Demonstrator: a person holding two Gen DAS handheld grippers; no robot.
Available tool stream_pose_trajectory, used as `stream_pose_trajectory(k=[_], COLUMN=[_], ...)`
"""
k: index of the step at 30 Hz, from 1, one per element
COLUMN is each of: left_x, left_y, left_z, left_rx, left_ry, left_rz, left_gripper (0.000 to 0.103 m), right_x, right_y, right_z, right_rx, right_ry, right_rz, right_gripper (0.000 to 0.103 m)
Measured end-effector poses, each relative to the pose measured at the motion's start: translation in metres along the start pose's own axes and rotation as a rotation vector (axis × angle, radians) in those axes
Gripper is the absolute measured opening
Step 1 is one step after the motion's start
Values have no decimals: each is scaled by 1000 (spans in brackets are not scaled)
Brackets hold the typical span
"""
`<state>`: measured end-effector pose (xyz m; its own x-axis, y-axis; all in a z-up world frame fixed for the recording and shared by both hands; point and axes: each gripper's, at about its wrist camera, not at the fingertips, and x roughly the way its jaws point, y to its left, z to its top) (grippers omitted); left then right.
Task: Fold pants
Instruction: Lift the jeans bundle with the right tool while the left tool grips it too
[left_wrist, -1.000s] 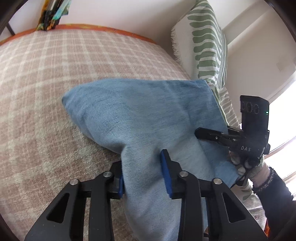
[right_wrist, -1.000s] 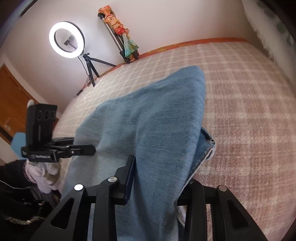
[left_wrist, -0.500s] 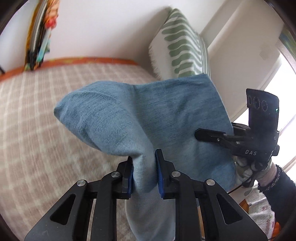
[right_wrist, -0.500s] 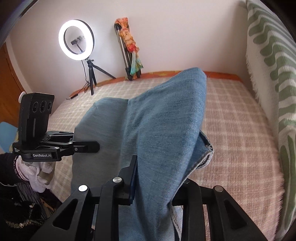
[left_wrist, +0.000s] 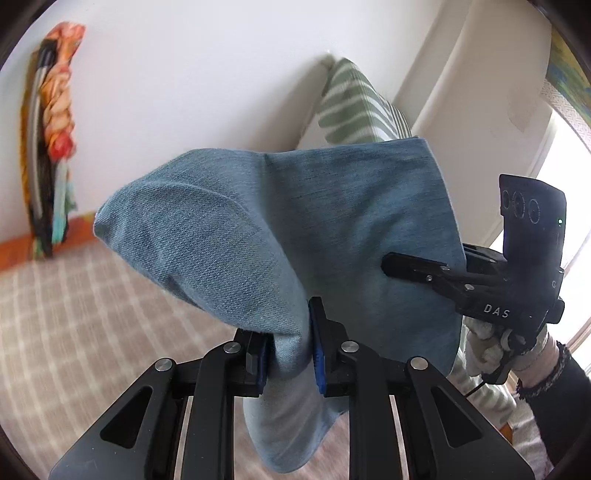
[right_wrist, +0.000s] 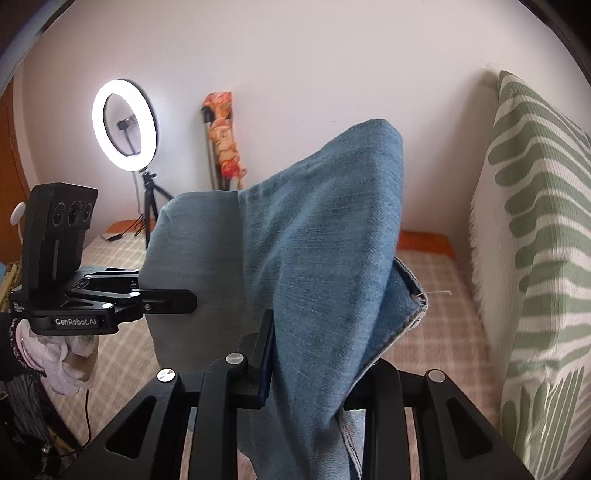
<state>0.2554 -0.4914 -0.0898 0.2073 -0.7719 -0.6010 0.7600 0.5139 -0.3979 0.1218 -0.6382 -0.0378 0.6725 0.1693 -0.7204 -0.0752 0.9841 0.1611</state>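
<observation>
The bed, covered in a pink-and-cream check, is lying below both cameras and is serving as the folding surface; a green-and-white patterned cushion is standing against the wall at its far side, and a lit ring light on a tripod is standing at the other. The pants, blue denim, are hanging in the air above the bed, bunched between the two tools and draping forward over both, so no flat fold is lying on the bed at this point. The cloth is looking doubled over on itself, with a hem edge showing at the right in the right wrist view, but how many layers are there I cannot tell. The left claw is gripping a pinched ridge of denim, its jaws having just been closing on the cloth between the blue pads. The right claw is clamped on a thicker fold; only its left finger is showing, the other being covered by fabric. Judgement: the task is at an early-to-middle stage. Lifting and gathering are under way; laying the pants down flat, squaring the edges, and making the remaining folds are all left to do.
</observation>
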Motion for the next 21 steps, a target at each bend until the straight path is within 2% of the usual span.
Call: stream_pose_trajectory(k=[6, 9, 21], left_x=[29, 48, 122], left_y=[25, 42, 92], left_z=[40, 53, 82], left_rx=[17, -5, -70], left_ry=[-27, -21, -7], left_rz=[48, 59, 125], left_gripper=[17, 17, 17], right_x=[38, 66, 160], right_y=[-22, -36, -81], right_z=[40, 59, 82], right_rx=[-16, -25, -16], right_ry=[-23, -16, 15], right_rz=[-29, -39, -57], right_gripper=[26, 26, 26])
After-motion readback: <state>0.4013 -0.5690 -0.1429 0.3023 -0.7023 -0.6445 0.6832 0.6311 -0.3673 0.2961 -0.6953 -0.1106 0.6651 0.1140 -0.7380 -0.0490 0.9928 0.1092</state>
